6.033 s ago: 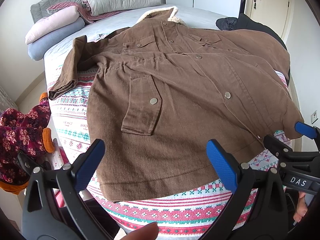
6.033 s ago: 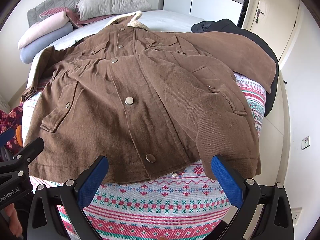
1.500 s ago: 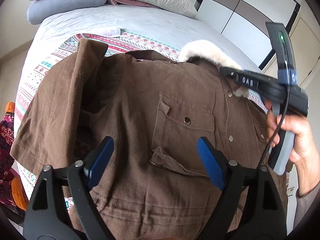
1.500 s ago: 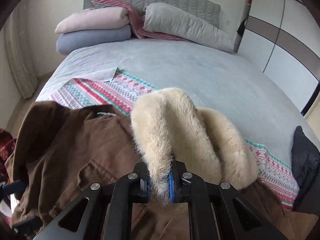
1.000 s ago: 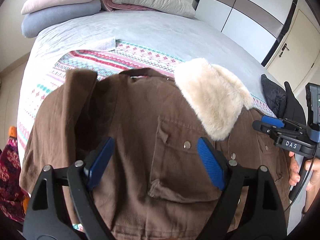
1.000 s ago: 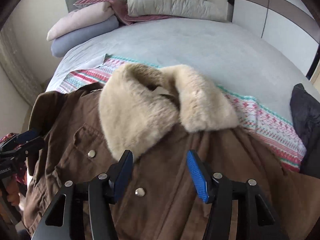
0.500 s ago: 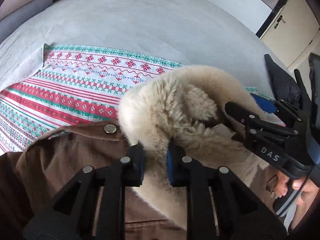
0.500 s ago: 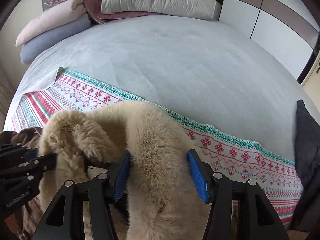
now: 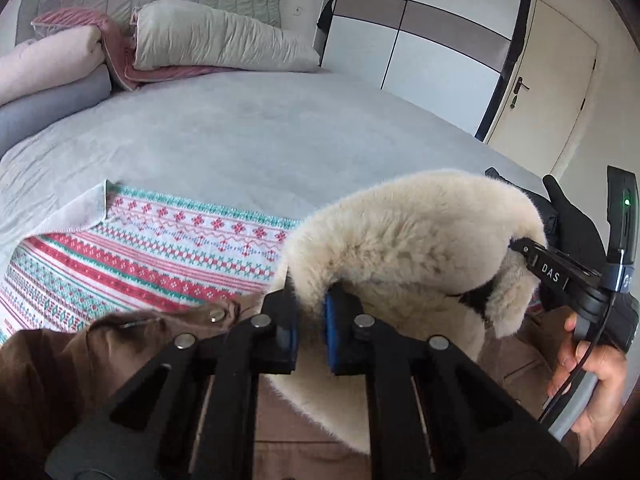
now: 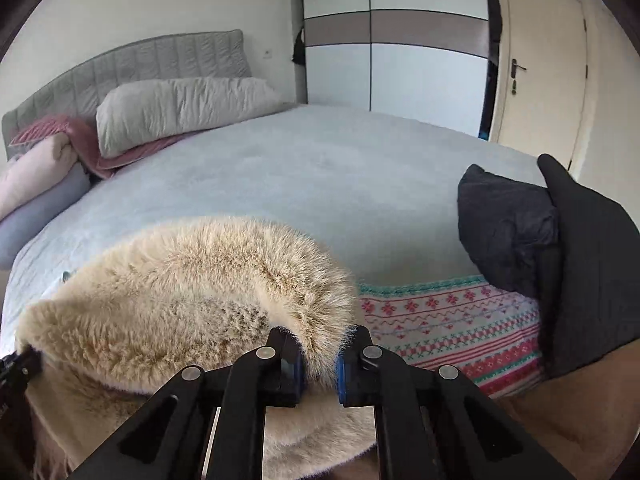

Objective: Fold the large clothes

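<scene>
Pinching the fur collar [image 9: 404,248] at lower centre, my left gripper [image 9: 310,332] and right gripper [image 10: 320,364] clamp soft, bulky pile; the heavy coat [image 9: 60,368] likely drags.

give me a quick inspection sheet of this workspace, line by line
surface: bed with a grey cover; a patterned blanket spread over its near part
job's things: brown coat lying on the blanket, its fur collar bunched up
clutter: dark garment at the bed's right edge
grippers: left gripper shut on the fur collar; right gripper shut on the collar's other end; both have just been closing
cables: black cable hanging from the right gripper's handle
surroundings: pillows and rolled bedding at a grey headboard, wardrobe, door
</scene>
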Demonstrator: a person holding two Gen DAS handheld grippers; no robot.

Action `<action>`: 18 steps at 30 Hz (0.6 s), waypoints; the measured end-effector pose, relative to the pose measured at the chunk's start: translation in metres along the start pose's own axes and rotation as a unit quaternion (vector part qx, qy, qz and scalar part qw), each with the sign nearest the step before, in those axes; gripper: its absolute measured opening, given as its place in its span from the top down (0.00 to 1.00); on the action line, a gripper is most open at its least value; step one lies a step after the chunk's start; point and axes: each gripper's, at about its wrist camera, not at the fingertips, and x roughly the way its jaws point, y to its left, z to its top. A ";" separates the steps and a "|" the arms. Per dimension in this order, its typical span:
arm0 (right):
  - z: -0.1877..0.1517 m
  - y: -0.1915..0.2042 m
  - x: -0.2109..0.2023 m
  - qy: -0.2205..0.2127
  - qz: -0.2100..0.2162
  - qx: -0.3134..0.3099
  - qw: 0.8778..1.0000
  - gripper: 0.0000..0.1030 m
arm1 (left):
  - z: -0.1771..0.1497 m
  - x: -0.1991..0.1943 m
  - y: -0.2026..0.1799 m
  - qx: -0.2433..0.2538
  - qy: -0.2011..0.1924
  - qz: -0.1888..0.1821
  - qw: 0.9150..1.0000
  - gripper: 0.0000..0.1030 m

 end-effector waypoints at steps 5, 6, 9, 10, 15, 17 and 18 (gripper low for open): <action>0.016 -0.011 0.015 -0.009 -0.017 0.062 0.998 0.90 | 0.058 0.037 -0.032 0.037 -0.053 0.039 0.997 0.89; 0.018 -0.010 0.026 0.003 -0.016 0.068 0.998 0.90 | 0.062 0.053 -0.030 0.036 -0.044 0.049 0.997 0.89; 0.016 -0.004 0.066 0.069 0.027 0.062 0.995 0.81 | 0.055 0.103 -0.011 0.020 0.043 0.066 0.997 0.79; 0.010 -0.005 0.074 0.089 0.045 0.062 0.993 0.77 | 0.050 0.106 -0.002 0.010 0.060 0.071 0.996 0.77; -0.001 -0.028 0.049 0.076 0.090 0.054 0.992 0.41 | 0.018 0.064 0.038 -0.016 0.063 0.045 0.997 0.25; -0.002 -0.037 0.033 0.082 0.100 0.047 0.990 0.41 | 0.008 0.041 0.048 -0.003 0.081 0.052 0.995 0.25; -0.004 -0.041 0.024 0.088 0.102 0.047 0.990 0.41 | 0.003 0.029 0.052 0.004 0.089 0.061 0.994 0.25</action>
